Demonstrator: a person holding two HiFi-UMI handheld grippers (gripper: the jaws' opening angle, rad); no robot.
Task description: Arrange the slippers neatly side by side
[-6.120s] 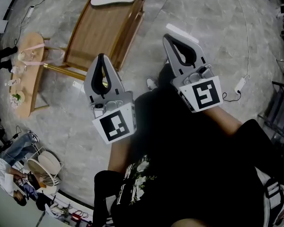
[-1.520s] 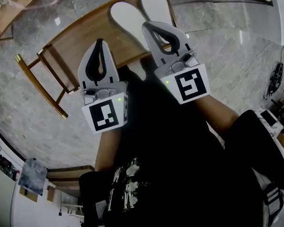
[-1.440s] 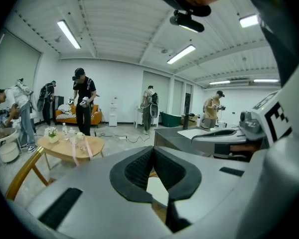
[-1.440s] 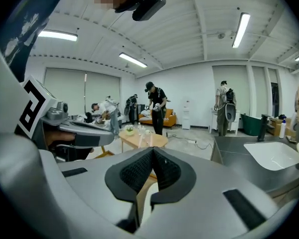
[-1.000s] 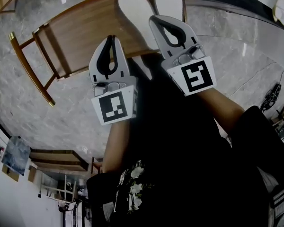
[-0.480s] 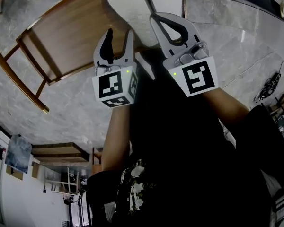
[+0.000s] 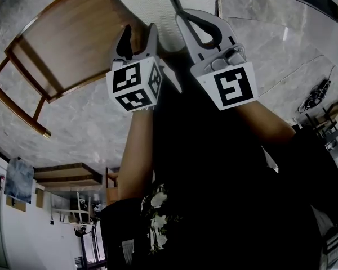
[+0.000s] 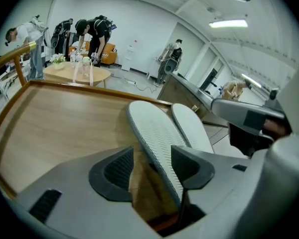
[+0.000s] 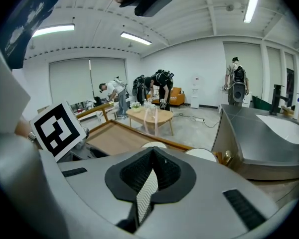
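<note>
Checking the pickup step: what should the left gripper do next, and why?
Probably close the left gripper on the slipper. Its jaws have just been opening and stand apart around the slipper's edge, pads not yet pressing on it. The slipper lies sole up on the wooden tray.

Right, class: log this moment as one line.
left gripper: jaws just opened, slipper heel, sole up, between them | right gripper: shut | second slipper alongside on wooden rack

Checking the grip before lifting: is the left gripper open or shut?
Open: on the left gripper, the jaws have just been opening and stand apart, the nearer slipper between them, not clamped.
</note>
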